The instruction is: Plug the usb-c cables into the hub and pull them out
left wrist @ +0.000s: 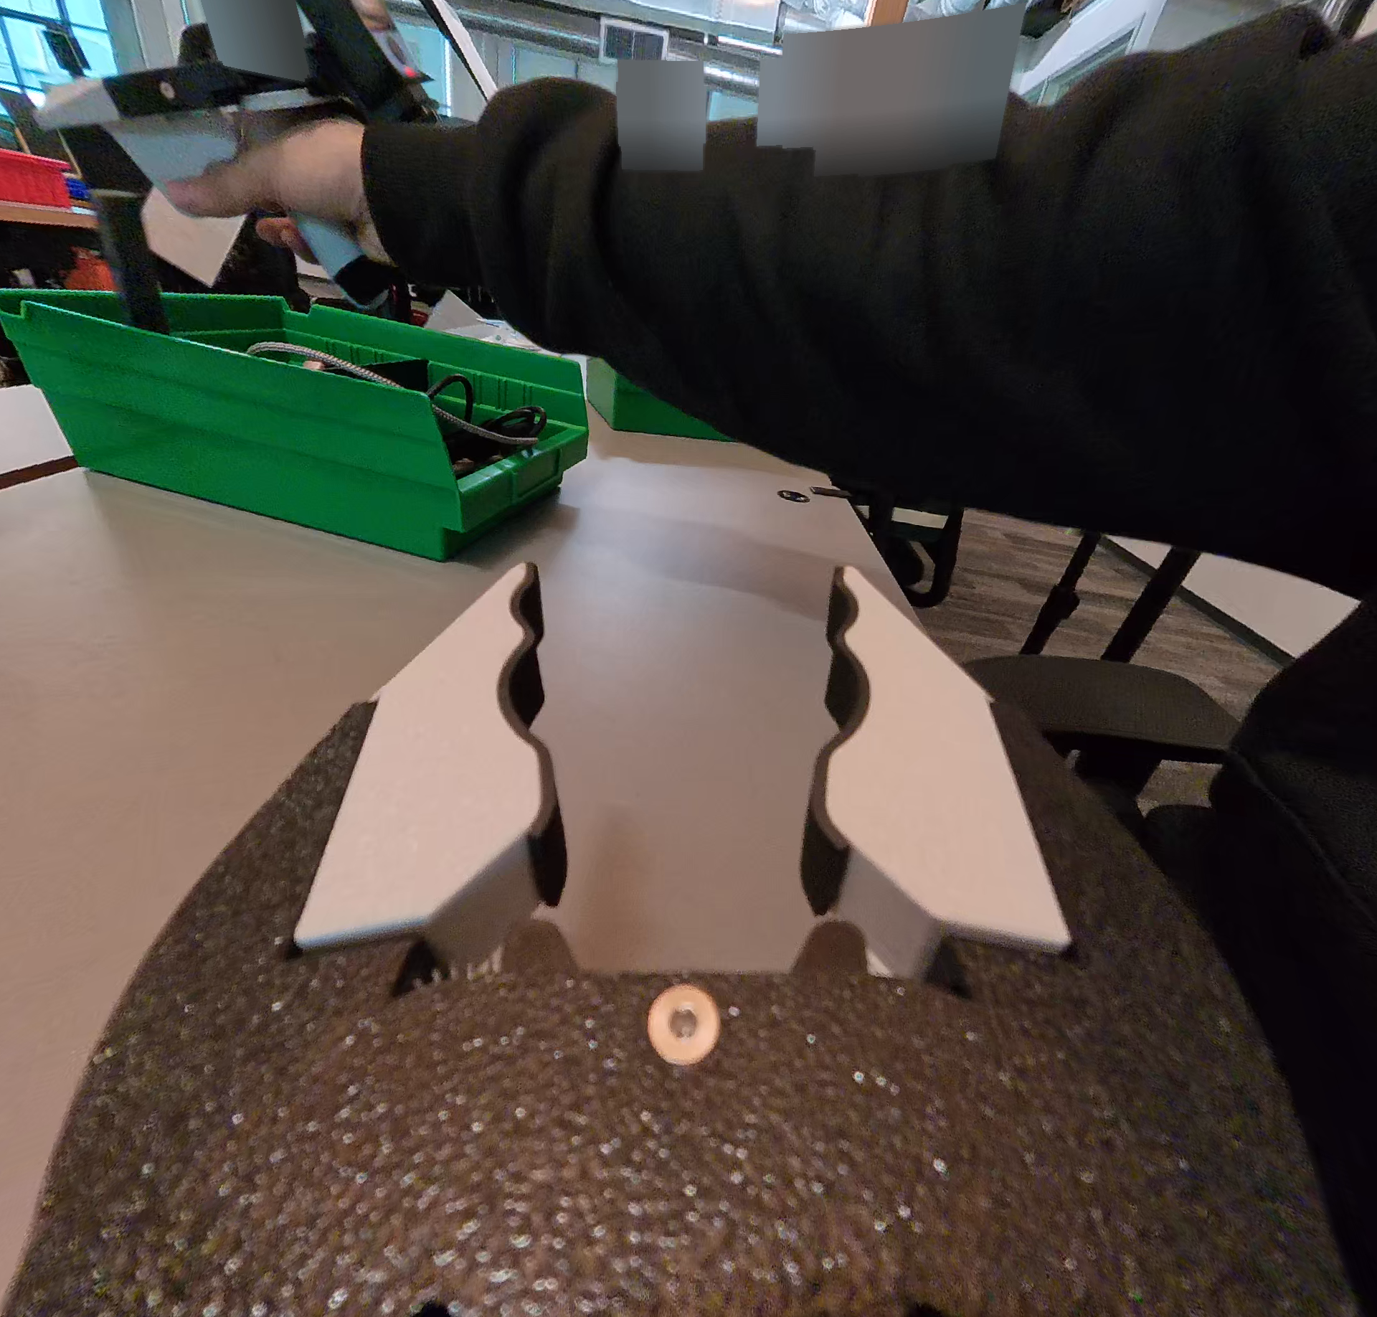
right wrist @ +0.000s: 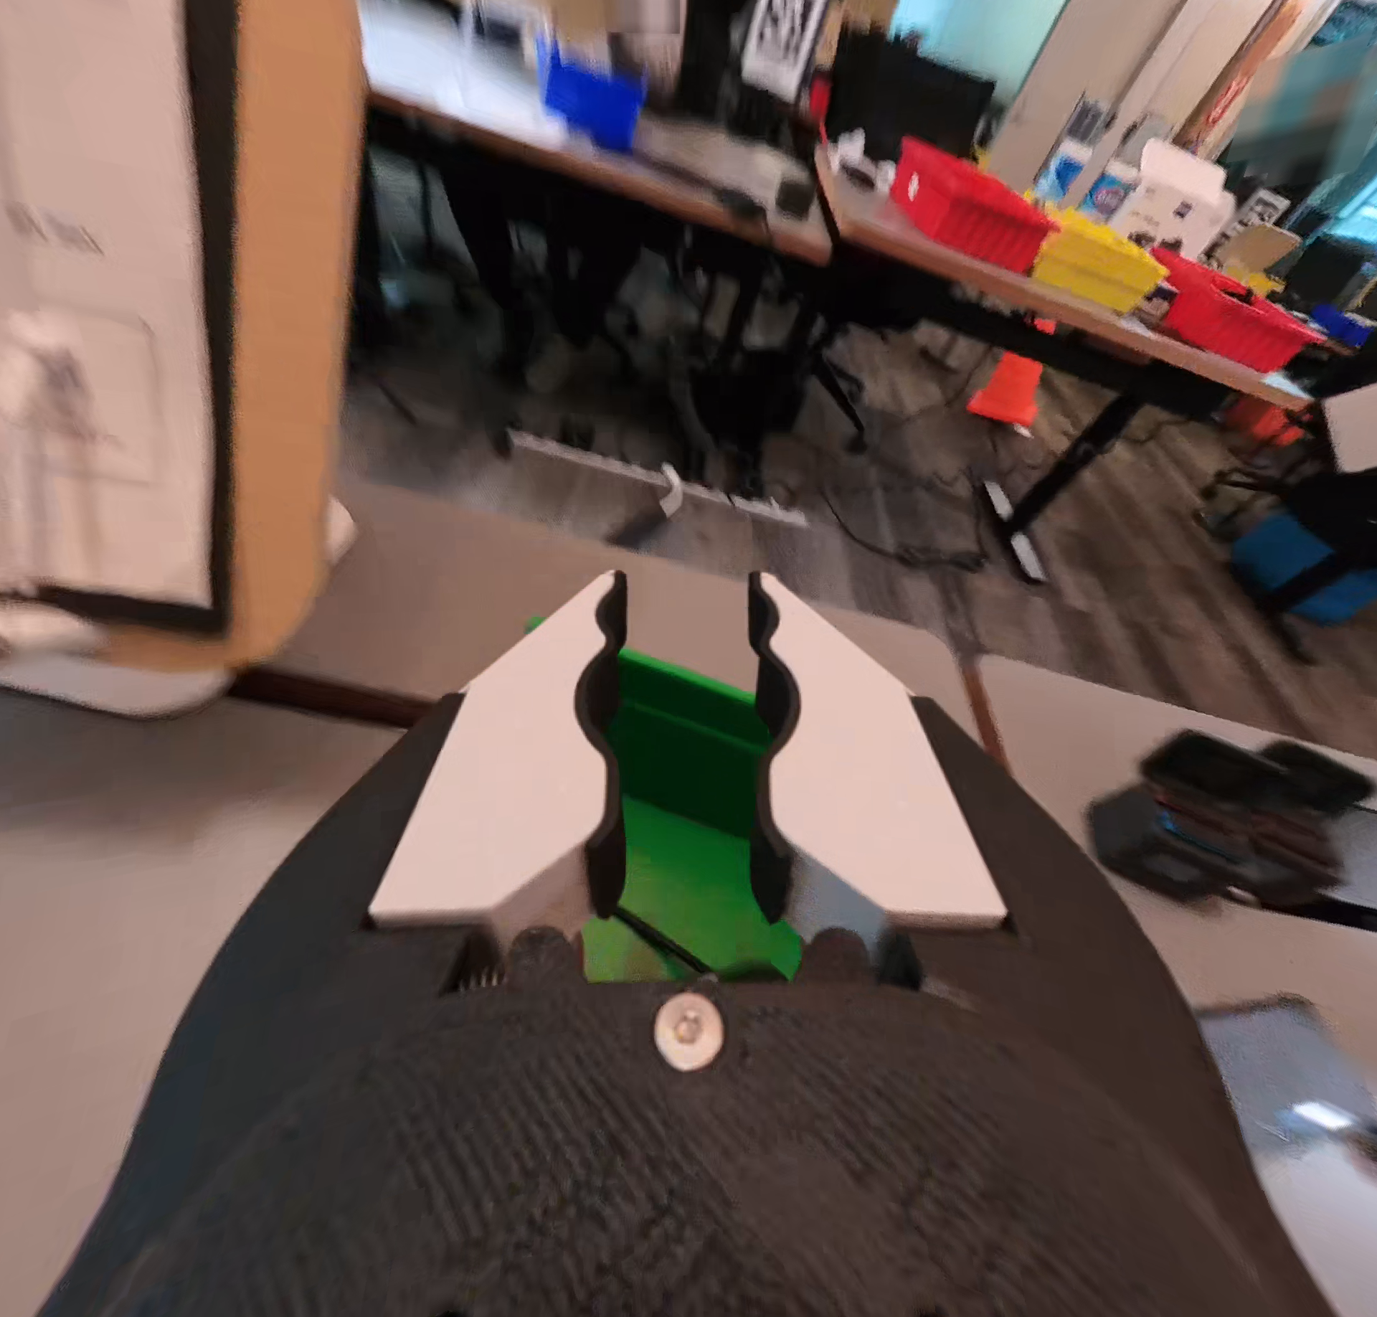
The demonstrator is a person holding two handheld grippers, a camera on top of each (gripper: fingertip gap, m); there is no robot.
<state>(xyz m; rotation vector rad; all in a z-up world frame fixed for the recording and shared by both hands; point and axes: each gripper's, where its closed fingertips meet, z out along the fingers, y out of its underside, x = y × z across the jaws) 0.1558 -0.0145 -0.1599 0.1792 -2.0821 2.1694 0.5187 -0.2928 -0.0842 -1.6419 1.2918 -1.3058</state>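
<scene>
Grey table point(left wrist: 223, 685) bare beneath left gripper point(left wrist: 685, 722), jaws wide apart, empty. Right gripper point(right wrist: 685, 745) part-open, empty, over green bin point(left wrist: 298, 446). Usb-c cables point(left wrist: 477, 417) coiled inside bin: light, limp, likely tangle-prone; best pinched at rigid plug shell. Hub not visible. Office clutter beyond.

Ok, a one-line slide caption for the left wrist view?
Open left gripper hovers over grey table; right gripper reaches into green plastic bin of cables.
</scene>
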